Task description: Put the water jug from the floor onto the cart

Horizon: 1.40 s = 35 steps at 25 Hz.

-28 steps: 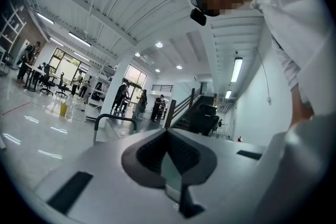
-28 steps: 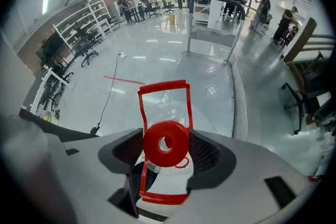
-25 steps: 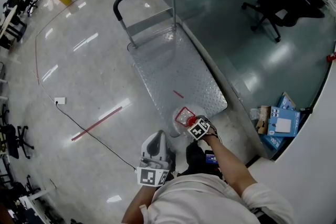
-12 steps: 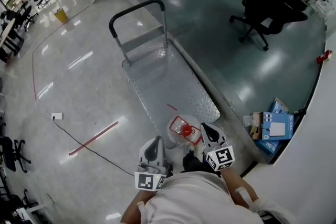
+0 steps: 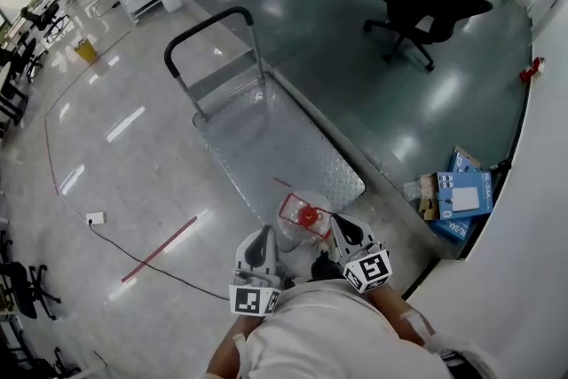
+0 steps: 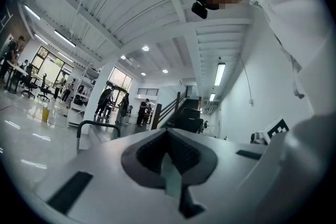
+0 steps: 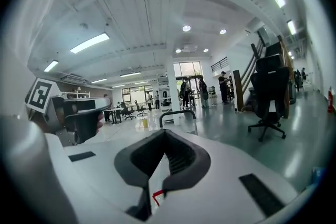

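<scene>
The clear water jug with a red cap stands upright at the near end of the metal cart; whether it rests on the deck or on the floor just before it, I cannot tell. My right gripper hangs shut just right of the jug, gripping nothing. My left gripper is also shut and empty, just left of the jug. In the right gripper view the right gripper points level, past the cart's black handle. The left gripper points level too, the handle ahead at left.
A black office chair stands on the dark floor beyond the cart. Blue boxes lie against the white wall at right. A red tape strip and a cable with a socket cross the pale floor at left.
My right gripper has come up off the jug's cap, shut, and swung from pointing down to pointing level. The left gripper has shifted only slightly. The jug stays upright by the cart.
</scene>
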Each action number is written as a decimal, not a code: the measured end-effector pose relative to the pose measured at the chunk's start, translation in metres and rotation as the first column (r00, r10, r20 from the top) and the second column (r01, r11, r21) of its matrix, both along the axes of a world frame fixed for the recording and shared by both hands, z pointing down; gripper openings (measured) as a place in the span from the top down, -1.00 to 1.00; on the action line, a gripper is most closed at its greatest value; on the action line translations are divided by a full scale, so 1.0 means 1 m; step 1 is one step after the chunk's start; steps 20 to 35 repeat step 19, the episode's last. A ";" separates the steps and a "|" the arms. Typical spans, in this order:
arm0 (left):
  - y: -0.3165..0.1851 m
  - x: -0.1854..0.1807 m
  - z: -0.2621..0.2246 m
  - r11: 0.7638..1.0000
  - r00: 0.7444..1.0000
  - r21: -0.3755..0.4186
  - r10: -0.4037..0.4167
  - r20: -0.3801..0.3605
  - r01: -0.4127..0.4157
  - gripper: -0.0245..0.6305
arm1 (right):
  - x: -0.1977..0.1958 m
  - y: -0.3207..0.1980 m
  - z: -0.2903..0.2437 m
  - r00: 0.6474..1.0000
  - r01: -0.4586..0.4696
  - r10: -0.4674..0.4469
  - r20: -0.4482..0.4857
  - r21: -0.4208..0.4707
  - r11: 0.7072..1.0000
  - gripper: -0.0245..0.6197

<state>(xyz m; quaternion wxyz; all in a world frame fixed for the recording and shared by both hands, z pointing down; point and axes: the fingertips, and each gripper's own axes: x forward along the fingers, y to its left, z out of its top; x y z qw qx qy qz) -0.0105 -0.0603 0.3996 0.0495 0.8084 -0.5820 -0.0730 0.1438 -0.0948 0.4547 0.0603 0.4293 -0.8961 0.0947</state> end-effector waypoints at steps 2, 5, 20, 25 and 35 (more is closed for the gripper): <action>0.002 0.003 0.002 1.000 1.000 -0.007 0.003 -0.004 -0.003 0.92 | 0.002 0.003 -0.003 1.000 -0.004 0.004 0.005 0.013 1.000 0.89; 0.002 0.002 0.004 1.000 1.000 -0.012 0.001 -0.010 -0.001 0.92 | 0.002 0.005 -0.003 1.000 -0.001 0.001 0.005 0.015 1.000 0.89; 0.003 -0.001 0.007 1.000 1.000 -0.018 -0.005 -0.015 0.005 0.92 | -0.003 0.006 -0.002 1.000 0.015 -0.015 0.005 0.018 1.000 0.89; 0.003 -0.001 0.007 1.000 1.000 -0.018 -0.005 -0.015 0.005 0.92 | -0.003 0.006 -0.002 1.000 0.015 -0.015 0.005 0.018 1.000 0.89; 0.003 -0.001 0.007 1.000 1.000 -0.018 -0.005 -0.015 0.005 0.92 | -0.003 0.006 -0.002 1.000 0.015 -0.015 0.005 0.018 1.000 0.89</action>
